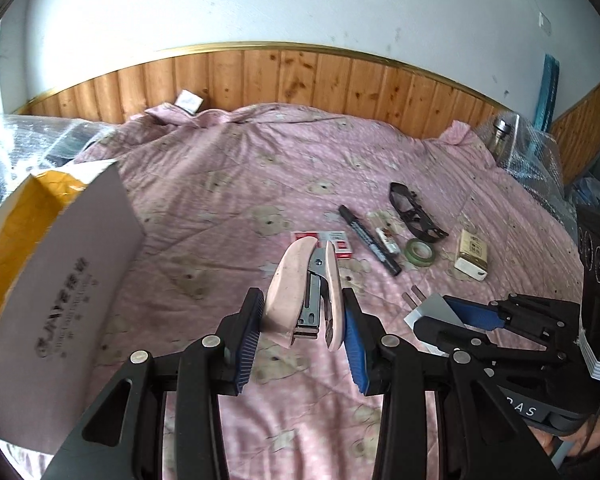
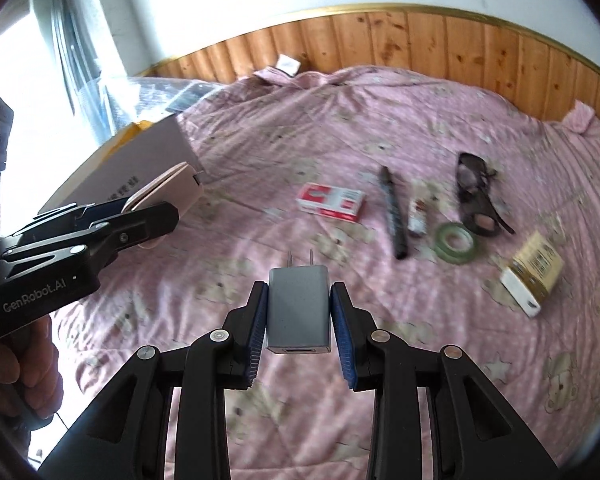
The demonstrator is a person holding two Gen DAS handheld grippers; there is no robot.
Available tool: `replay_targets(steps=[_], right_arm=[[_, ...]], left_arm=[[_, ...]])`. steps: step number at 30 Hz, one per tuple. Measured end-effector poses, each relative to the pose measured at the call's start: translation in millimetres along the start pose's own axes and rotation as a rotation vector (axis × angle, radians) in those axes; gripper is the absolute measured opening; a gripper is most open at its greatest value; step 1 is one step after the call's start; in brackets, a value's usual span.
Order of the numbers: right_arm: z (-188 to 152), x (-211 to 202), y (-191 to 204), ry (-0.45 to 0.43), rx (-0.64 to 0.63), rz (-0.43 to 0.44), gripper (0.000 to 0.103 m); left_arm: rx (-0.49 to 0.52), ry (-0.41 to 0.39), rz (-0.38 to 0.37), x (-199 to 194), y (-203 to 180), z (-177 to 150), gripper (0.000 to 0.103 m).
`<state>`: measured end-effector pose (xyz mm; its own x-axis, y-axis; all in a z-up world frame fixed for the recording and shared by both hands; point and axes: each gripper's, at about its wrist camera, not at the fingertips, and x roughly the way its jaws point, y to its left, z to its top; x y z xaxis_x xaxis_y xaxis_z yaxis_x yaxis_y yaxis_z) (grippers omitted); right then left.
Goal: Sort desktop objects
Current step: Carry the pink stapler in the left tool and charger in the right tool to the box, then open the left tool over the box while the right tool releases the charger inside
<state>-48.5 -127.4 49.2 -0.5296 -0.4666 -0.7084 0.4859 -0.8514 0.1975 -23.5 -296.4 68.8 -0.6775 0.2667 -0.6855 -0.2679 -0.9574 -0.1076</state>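
The left tongs (image 1: 302, 320) are clamped on a pink stapler (image 1: 300, 292); the right tongs (image 2: 299, 330) are clamped on a grey charger (image 2: 298, 312), both above the pink bed cover (image 2: 380, 120).

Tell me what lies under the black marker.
The black marker lies directly on the pink quilt, between the red-and-white box and a small tube. Nothing else shows beneath it; whatever the quilt covers is hidden.
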Motion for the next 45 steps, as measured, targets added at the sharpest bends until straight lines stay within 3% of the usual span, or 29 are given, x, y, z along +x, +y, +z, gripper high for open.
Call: replay_targets(steps=[14, 30, 37, 45], right_arm=[[48, 11, 85, -0.009, -0.128, 0.076, 0.034], [112, 37, 219, -0.057, -0.321, 0.195, 0.034], [126, 67, 271, -0.045, -0.396, 0.238, 0.034], [127, 114, 295, 0.016, -0.463, 0.225, 0.034]], left_arm=[[-0.064, -0.078, 0.073, -67, 70, 0, 0.04], [-0.181, -0.151, 0.206, -132, 178, -12, 0.04], [-0.26, -0.117, 0.244, -130, 232, -20, 0.04], [-0.295, -0.052, 0.249, -104, 256, -34, 0.04]])
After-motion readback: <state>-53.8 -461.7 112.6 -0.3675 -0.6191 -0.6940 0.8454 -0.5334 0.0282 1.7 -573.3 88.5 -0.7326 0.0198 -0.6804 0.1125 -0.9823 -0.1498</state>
